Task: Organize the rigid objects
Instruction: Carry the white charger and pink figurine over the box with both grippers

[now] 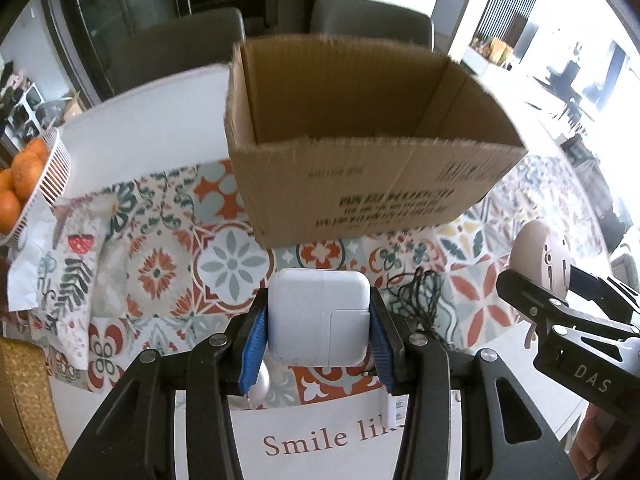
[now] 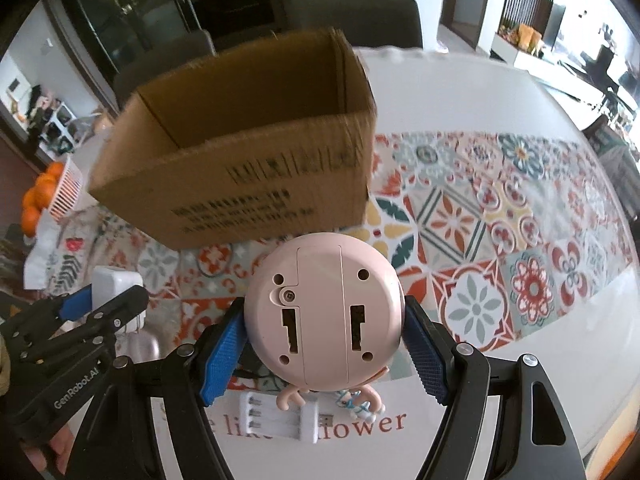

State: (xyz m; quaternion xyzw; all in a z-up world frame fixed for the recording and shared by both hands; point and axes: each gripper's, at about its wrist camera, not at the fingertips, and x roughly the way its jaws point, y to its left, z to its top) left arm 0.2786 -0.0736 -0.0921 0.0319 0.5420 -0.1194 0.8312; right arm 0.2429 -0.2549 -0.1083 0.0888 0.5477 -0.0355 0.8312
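Cardboard box sits open-topped at the far middle of my view, on a tiled-pattern cloth spread over a white table; as far as I can see inside, it looks empty. My left gripper is clamped on a white square power adapter, its blue pads pressing the left and right edges, and the adapter hangs clear of the cloth just near of the box. My right gripper is clamped on a round pink gadget, seen from its back with a battery cover and screw holes, small figurine limbs dangling at its near edge. From the left camera that same gadget shows at the far right, level with the adapter. Below on the table lie a white card with printed words, a tangle of black cable just right of the adapter, and a small white plug strip under the gadget. At the far left stand a white basket of oranges and a folded patterned napkin. I judge both pickups done and the carry to the box in hand. Next I need to bring each gripper farther over the box's near wall, high enough to clear the rim, keep the two apart, and only part the fingers once each item is above the opening.
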